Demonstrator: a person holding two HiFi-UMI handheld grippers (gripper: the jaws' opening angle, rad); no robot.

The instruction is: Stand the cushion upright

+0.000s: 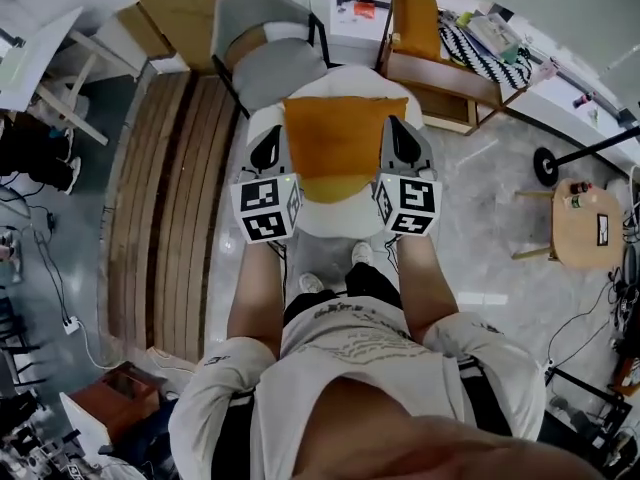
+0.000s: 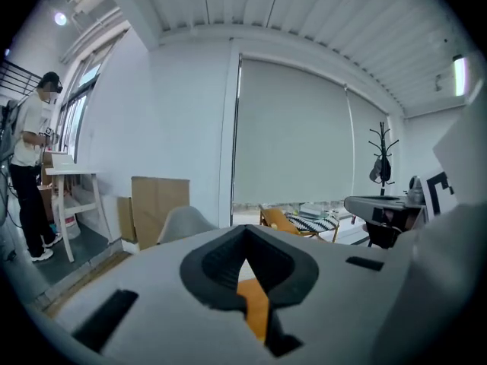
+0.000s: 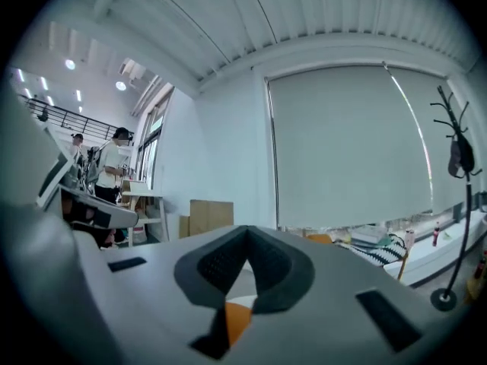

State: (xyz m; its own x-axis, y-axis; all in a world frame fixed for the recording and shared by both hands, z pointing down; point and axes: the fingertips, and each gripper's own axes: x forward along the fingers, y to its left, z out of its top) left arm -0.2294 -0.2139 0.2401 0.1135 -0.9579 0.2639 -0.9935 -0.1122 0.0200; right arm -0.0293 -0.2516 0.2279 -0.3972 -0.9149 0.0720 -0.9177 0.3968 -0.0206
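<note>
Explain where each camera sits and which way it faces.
Head view: on the person's head, looking steeply down at the orange cushion; arms, left gripper, right gripper show.
Left gripper view: on the left gripper, looking along its shut fingers at the window blind.
Right gripper view: on the right gripper, likewise.
Shared: both gripper views show blind and cardboard box.

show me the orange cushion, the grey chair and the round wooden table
orange cushion (image 1: 340, 143), head view, middle of its orange face
grey chair (image 1: 280, 76), head view, on its seat
round wooden table (image 1: 582, 246), head view, bare part of its top
</note>
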